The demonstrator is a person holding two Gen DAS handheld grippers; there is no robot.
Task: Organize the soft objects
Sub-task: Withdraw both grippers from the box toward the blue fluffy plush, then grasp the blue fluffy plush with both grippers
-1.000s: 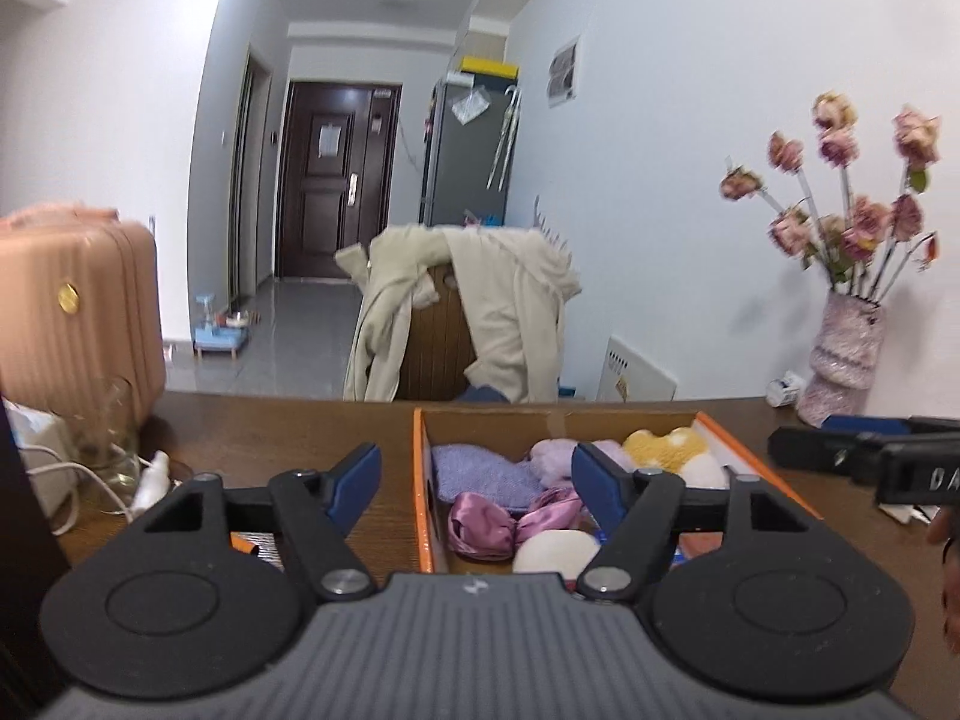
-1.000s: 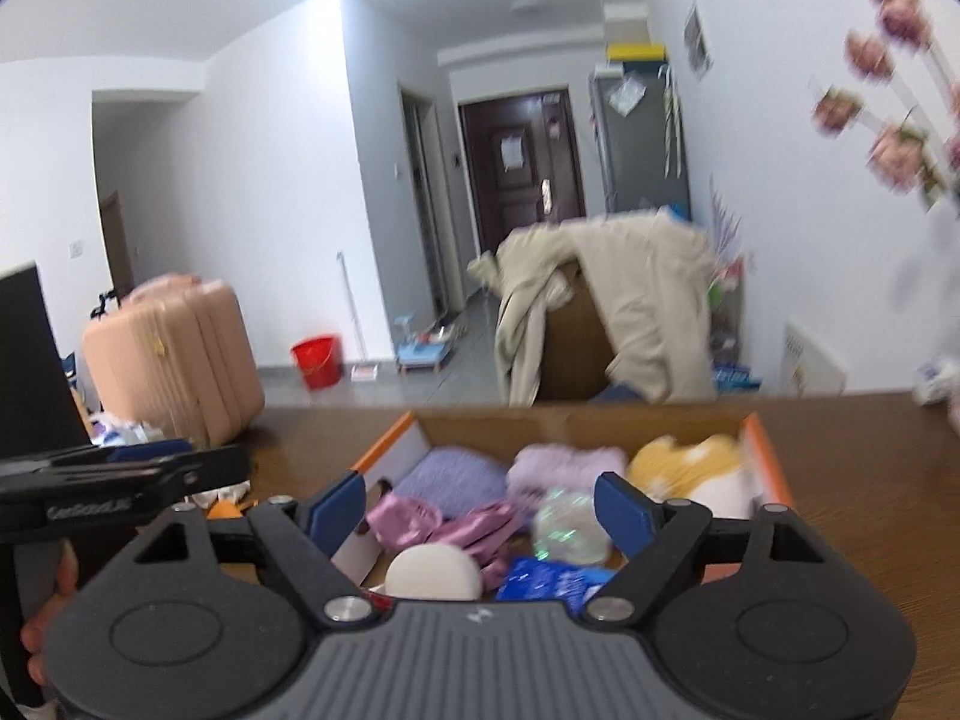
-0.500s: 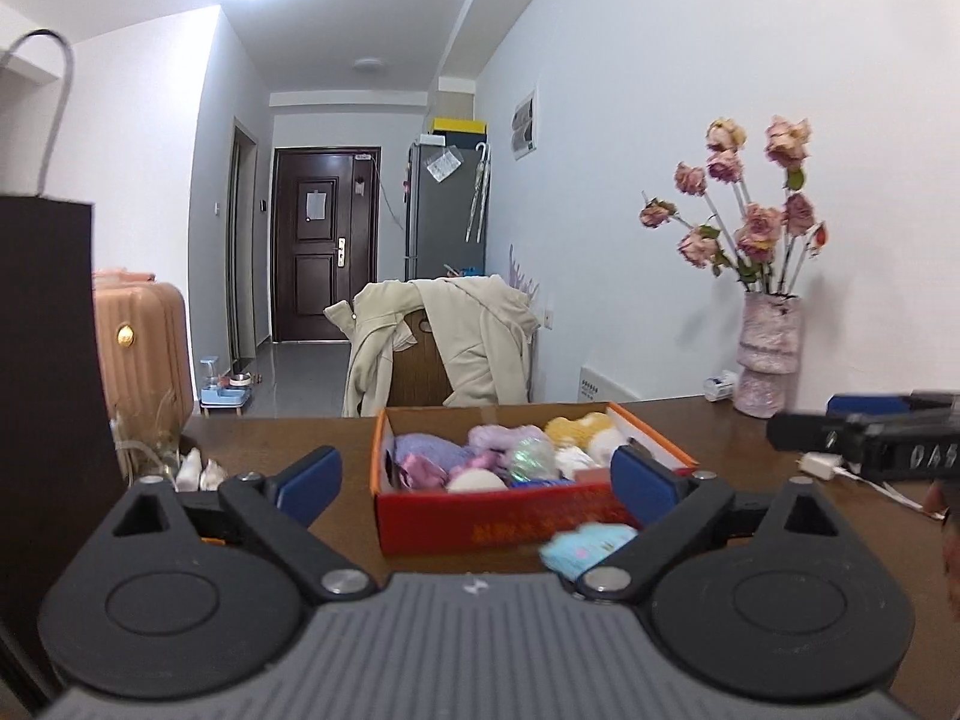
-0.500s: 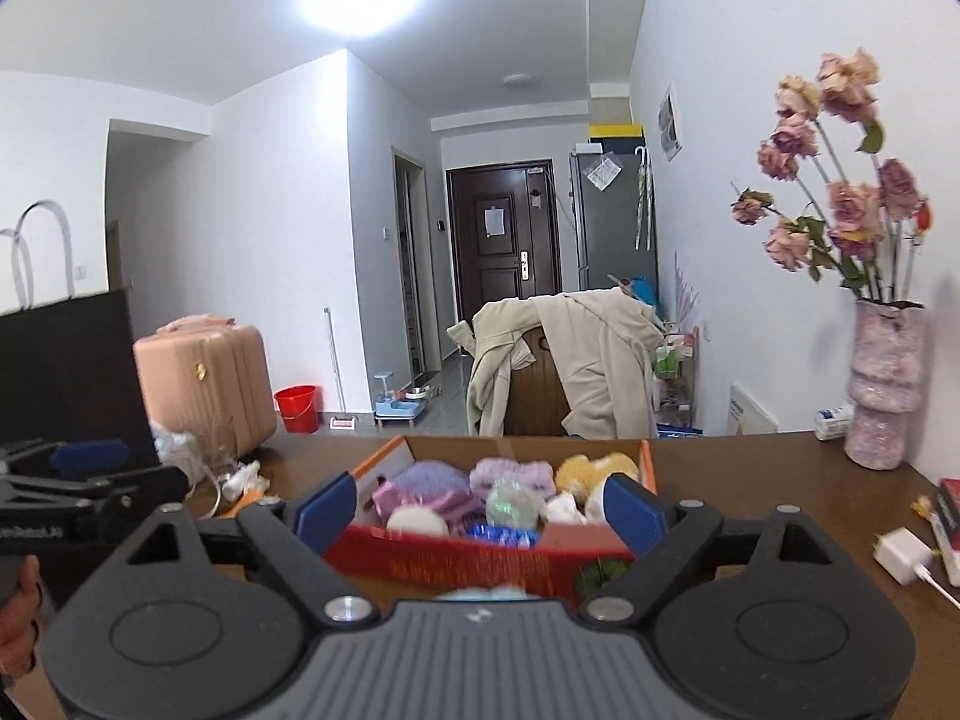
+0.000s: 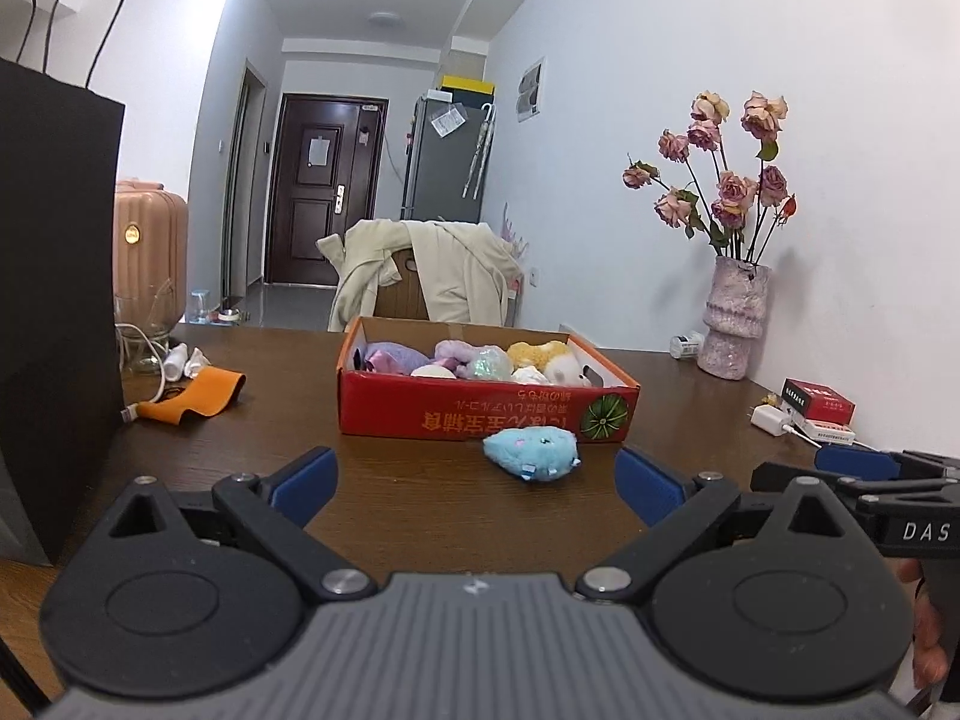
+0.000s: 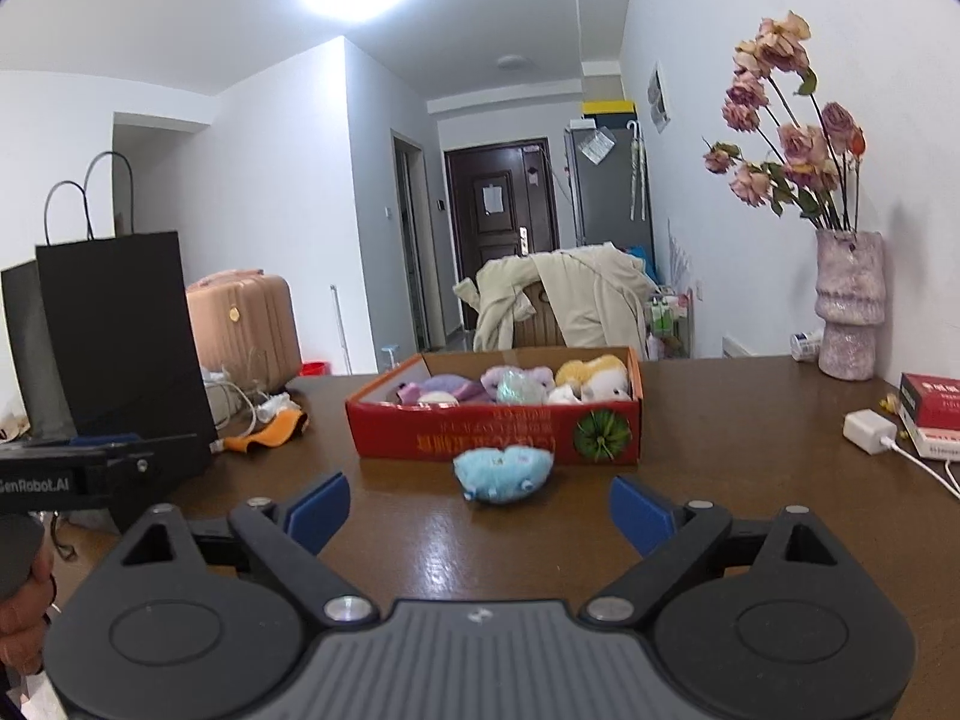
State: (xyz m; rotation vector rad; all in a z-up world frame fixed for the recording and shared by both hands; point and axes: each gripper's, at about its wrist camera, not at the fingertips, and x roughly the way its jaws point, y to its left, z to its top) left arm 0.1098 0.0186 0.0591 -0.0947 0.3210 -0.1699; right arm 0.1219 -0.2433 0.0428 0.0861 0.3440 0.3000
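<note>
Blue-padded jaws of the left gripper point(image 5: 474, 483) are being held wide apart, having just been opening, with nothing between them but bare table. The right gripper point(image 6: 477, 507) is likewise being held spread, its jaws having just been opening too, nothing clasped. A light blue plush toy point(image 5: 533, 447) is being left lying on the brown wooden table point(image 5: 420, 498), just in front of the red cardboard box point(image 5: 480, 414), near its watermelon-printed corner; contact with the box cannot be judged. Inside the box, purple, yellow and white soft toys point(image 5: 474, 357) are being kept piled together. Left of the box, an orange cloth point(image 5: 192, 396) is lying, and beyond it a black paper bag point(image 6: 120, 330) is standing. Right of the box, well apart, a pink vase of dried roses point(image 5: 735, 324) is being kept against the wall.
</note>
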